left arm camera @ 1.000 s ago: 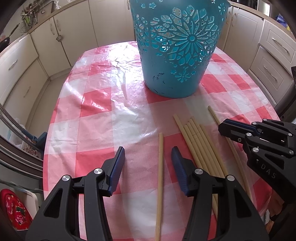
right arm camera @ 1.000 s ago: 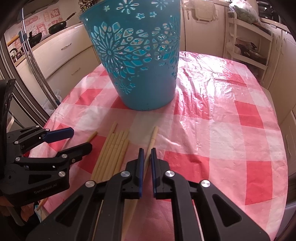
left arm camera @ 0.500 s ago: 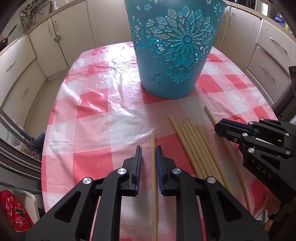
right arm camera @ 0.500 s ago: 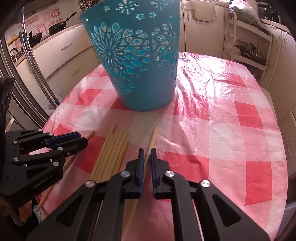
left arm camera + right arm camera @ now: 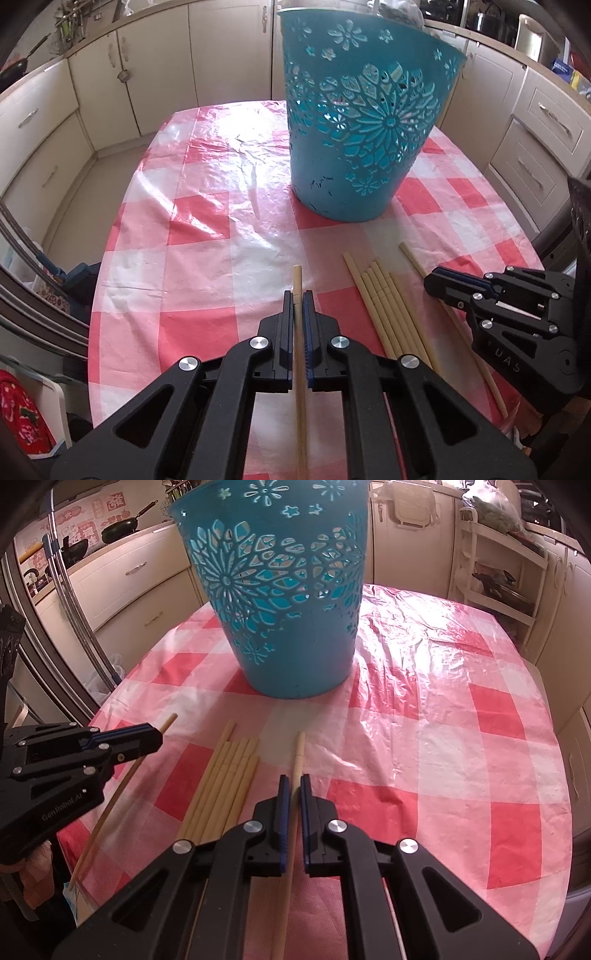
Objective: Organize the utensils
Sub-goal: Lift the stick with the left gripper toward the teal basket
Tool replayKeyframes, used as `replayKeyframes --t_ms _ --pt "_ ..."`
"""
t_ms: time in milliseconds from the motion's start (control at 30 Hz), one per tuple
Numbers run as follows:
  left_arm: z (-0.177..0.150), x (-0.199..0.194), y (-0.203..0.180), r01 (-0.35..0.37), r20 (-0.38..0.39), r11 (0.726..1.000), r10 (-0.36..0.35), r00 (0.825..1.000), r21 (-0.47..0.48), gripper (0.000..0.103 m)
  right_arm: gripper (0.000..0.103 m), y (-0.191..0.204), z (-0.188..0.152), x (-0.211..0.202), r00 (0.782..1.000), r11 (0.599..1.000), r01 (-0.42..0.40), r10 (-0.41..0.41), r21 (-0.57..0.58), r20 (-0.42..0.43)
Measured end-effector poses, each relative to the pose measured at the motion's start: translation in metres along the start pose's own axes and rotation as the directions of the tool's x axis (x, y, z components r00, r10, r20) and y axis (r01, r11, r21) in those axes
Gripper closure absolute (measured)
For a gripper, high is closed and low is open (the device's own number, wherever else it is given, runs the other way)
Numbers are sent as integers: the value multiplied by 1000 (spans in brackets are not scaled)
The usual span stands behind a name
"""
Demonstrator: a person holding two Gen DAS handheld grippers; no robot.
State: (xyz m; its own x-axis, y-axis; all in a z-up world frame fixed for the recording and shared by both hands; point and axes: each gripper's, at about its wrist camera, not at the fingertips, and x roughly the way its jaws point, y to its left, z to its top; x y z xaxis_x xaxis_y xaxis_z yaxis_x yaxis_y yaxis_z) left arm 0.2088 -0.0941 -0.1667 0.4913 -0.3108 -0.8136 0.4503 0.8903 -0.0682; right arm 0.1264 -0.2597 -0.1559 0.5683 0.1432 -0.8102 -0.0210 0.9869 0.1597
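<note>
A tall teal cut-out basket (image 5: 365, 140) (image 5: 280, 609) stands at the far middle of the table. In front of it lies a bundle of several pale chopsticks (image 5: 388, 314) (image 5: 225, 786). My left gripper (image 5: 298, 295) (image 5: 157, 736) is closing tight, its pads pressing a single chopstick (image 5: 297, 275) (image 5: 168, 722) to the left of the bundle. My right gripper (image 5: 294, 781) (image 5: 430, 286) is shut on another chopstick (image 5: 300, 746) (image 5: 410, 254) to the right of the bundle. Both sticks point towards the basket. Their near ends run under the grippers.
A red-and-white checked plastic cloth (image 5: 207, 221) (image 5: 461, 701) covers the oval table. Cream kitchen cabinets (image 5: 44, 122) ring it, with a white shelf rack (image 5: 498, 572) at the far right and dark pans (image 5: 118, 530) on the left counter. The table's edges drop off close on both sides.
The left gripper's jaws went from wide open to closed on the single chopstick, and its view tipped up slightly. The right gripper stayed shut on its stick without moving.
</note>
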Motion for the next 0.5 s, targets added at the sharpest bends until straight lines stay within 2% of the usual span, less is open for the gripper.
replayKeyframes --t_ms 267,500 --pt "13 -38 13 77 143 995 -68 987 -62 98 97 2 0 0 1000 1000 6 -6 -11 1" --pt "30 -85 28 196 283 970 -149 948 -145 98 97 3 -1 -1 1000 1000 10 -10 -16 6"
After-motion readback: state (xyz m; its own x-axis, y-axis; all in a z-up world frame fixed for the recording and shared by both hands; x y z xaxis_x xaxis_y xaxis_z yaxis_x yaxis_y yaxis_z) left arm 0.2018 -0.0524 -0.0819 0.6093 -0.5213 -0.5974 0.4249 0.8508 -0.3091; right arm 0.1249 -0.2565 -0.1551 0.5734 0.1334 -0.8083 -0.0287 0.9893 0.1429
